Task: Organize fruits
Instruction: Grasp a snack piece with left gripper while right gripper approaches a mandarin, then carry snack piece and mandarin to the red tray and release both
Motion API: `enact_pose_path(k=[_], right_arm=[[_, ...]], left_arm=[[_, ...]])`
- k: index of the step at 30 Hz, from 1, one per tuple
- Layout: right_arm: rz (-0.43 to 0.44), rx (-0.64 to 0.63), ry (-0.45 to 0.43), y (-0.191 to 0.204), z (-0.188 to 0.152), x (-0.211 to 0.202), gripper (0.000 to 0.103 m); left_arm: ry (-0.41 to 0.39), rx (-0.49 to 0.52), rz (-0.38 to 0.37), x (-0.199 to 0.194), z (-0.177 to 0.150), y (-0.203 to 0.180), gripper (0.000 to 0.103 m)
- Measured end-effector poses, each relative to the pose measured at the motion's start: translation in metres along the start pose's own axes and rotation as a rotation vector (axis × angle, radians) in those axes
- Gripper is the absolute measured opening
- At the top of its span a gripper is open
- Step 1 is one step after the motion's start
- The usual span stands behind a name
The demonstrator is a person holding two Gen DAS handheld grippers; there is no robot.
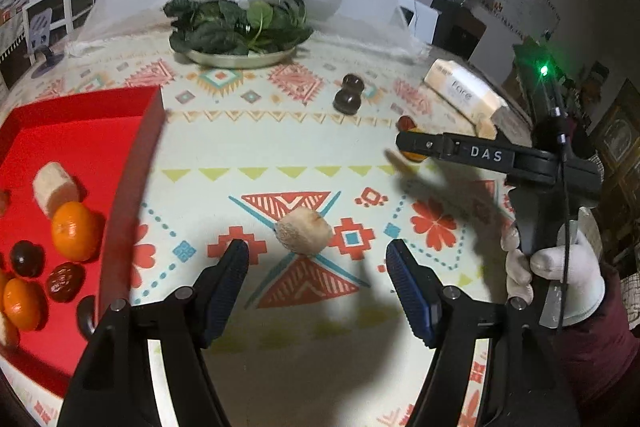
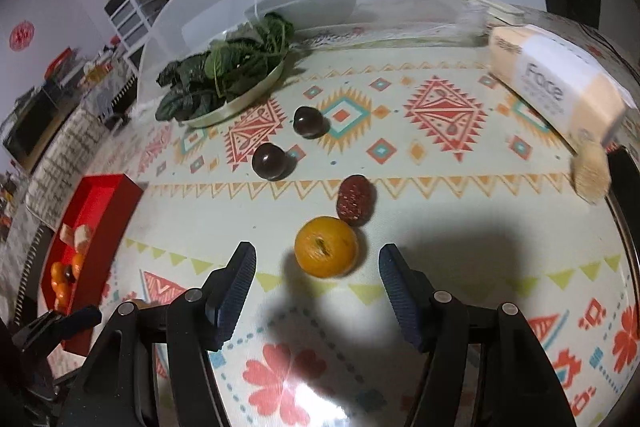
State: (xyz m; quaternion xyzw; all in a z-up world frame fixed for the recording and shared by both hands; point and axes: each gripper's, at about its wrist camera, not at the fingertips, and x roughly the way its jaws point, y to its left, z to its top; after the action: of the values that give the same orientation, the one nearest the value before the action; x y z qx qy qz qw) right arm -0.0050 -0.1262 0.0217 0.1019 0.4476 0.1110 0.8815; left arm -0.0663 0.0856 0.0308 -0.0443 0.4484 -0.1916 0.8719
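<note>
Patterned tablecloth fills both views. Left wrist view: the left gripper, jaws wide and empty, hovers over a pale banana piece; the red tray beside it already holds fruit. Only here does the gloved hand show. Right wrist view: the right gripper, wide and empty, frames an orange; only here do two dark plums and a date show clearly. Likely next: lower, close.

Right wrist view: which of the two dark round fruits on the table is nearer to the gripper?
The lower-left dark fruit, close to the red date. The other dark fruit lies farther up, beside the plate of greens.
</note>
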Motion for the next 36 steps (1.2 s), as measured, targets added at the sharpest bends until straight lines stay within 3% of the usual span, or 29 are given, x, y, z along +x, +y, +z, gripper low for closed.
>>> enact_pose_path(k=[13,15,17,18,21,23,25,36], right_arm=[[-0.038,-0.026,-0.013,-0.001,0.006,0.008,0.068],[-0.043,-0.031,-0.016,0.0,0.006,0.009,0.068],[-0.052,-0.037,-0.022,0.001,0.006,0.01,0.068],[-0.058,-0.039,-0.025,0.001,0.005,0.01,0.068],[-0.082,-0.044,-0.031,0.002,0.005,0.01,0.058],[-0.085,-0.045,-0.033,0.002,0.004,0.01,0.043],[-0.087,-0.049,-0.03,0.004,0.003,0.01,0.038],[-0.045,-0.037,-0.053,0.016,-0.01,-0.017,0.037]], left_arm=[[0.034,0.031,0.018,0.033,0.013,-0.009,0.07],[0.03,0.044,0.04,0.036,0.013,-0.011,0.059],[0.024,0.068,0.078,0.037,0.013,-0.014,0.033],[0.025,0.07,0.083,0.037,0.013,-0.013,0.031],[0.023,0.068,0.082,0.036,0.013,-0.013,0.031],[0.018,0.066,0.08,0.035,0.011,-0.013,0.031],[0.009,0.065,0.076,0.031,0.011,-0.013,0.031],[-0.098,0.01,0.05,-0.019,0.005,-0.004,0.031]])
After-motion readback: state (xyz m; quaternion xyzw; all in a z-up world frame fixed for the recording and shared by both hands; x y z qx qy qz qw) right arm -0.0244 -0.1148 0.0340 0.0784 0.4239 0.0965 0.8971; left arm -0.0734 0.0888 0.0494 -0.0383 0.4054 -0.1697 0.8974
